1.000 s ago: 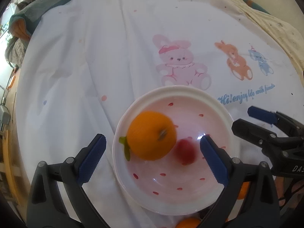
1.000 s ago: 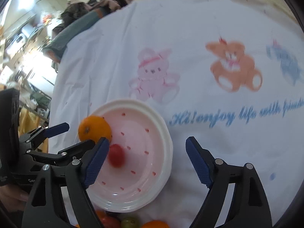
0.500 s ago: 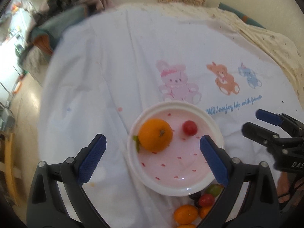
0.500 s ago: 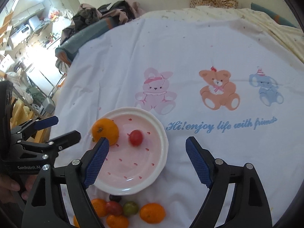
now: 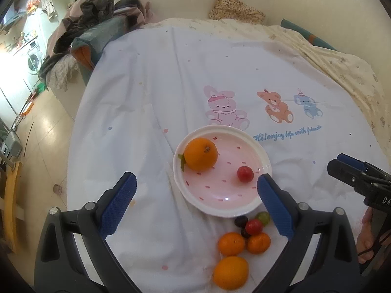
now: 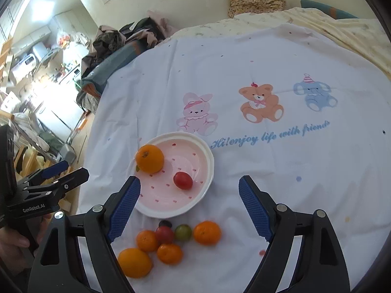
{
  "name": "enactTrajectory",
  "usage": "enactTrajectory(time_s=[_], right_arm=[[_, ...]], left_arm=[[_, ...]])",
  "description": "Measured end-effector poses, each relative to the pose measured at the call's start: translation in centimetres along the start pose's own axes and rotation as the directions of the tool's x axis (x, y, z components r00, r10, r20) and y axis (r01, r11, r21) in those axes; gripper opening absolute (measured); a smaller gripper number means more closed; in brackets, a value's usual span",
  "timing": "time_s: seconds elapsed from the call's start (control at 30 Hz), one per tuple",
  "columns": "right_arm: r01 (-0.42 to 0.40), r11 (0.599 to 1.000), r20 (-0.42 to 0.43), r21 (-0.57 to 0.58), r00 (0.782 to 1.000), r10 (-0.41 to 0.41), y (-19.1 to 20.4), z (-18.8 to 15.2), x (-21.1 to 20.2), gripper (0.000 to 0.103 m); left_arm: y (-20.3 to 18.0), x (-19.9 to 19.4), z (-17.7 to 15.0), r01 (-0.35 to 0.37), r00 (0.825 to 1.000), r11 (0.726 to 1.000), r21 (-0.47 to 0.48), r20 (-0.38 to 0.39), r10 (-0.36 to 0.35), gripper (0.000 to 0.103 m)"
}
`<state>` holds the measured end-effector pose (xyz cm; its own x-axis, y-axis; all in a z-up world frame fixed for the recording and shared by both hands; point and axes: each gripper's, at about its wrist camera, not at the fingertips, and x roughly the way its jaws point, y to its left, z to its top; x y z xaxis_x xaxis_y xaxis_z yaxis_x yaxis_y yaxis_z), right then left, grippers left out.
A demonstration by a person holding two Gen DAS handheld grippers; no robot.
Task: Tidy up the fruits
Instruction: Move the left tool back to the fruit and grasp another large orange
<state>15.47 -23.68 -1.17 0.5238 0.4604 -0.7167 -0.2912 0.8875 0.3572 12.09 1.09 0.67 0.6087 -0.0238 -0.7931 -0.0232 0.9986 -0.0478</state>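
A pink plate [image 5: 244, 202] [image 6: 207, 156] with red specks lies on the white printed cloth. An orange [image 5: 200, 154] [image 6: 149, 158] sits at the plate's left side and a red cherry tomato [image 5: 245, 174] [image 6: 182, 180] rests nearer its right. Just in front of the plate lies a loose heap of fruit: several oranges [image 5: 231, 243] [image 6: 207, 232], a red tomato [image 5: 254, 227] [image 6: 164, 234], a green one [image 5: 263, 217] [image 6: 182, 232] and a dark grape [image 6: 165, 223]. My left gripper [image 5: 195, 195] hovers open above the plate's near side, holding nothing. My right gripper [image 6: 189, 195] is open too and holds nothing.
The cloth [image 5: 171, 85] covers a bed, with cartoon animals and blue lettering printed beyond the plate. A pile of clothes [image 5: 97, 12] lies at the far left corner. The floor drops away on the left. A hand [image 6: 12, 241] holds the other gripper.
Both grippers have risen and drawn back from the plate, so the fruit heap in front of it came into view. The red tomato rolled from beside the orange toward the plate's right.
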Motion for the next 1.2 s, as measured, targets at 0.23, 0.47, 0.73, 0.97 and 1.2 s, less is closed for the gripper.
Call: enactTrajectory(time_s=[0.23, 0.47, 0.73, 0.97, 1.2], right_arm=[[-0.007, 0.999, 0.036, 0.046, 0.999, 0.006, 0.3, -2.4, -3.2, 0.085], [0.027, 0.991, 0.016, 0.128, 0.999, -0.029, -0.6, -5.6, -4.5, 0.086], [0.040, 0.984, -0.015, 0.173, 0.999, -0.038, -1.5, -6.5, -3.9, 0.086], [0.053, 0.983, -0.010, 0.176, 0.999, -0.052, -1.7, -6.4, -4.0, 0.086], [0.067, 0.975, -0.007, 0.210, 0.998, -0.067, -2.8, -6.2, -4.0, 0.086]], left_arm=[[0.1, -2.4, -2.3, 0.008, 1.000, 1.000, -0.009, 0.016, -0.008, 0.098], [0.3, -2.8, -4.8, 0.012, 1.000, 1.000, -0.027, -0.018, -0.013, 0.098], [-0.3, 1.6, -8.9, 0.070, 0.963, 0.995, -0.066, -0.254, -0.085, 0.098], [-4.0, 5.4, -12.6, 0.109, 0.895, 0.993, 0.039, -0.440, -0.080, 0.098], [-5.0, 7.1, -13.5, 0.095, 0.877, 0.993, 0.064, -0.477, -0.053, 0.084]])
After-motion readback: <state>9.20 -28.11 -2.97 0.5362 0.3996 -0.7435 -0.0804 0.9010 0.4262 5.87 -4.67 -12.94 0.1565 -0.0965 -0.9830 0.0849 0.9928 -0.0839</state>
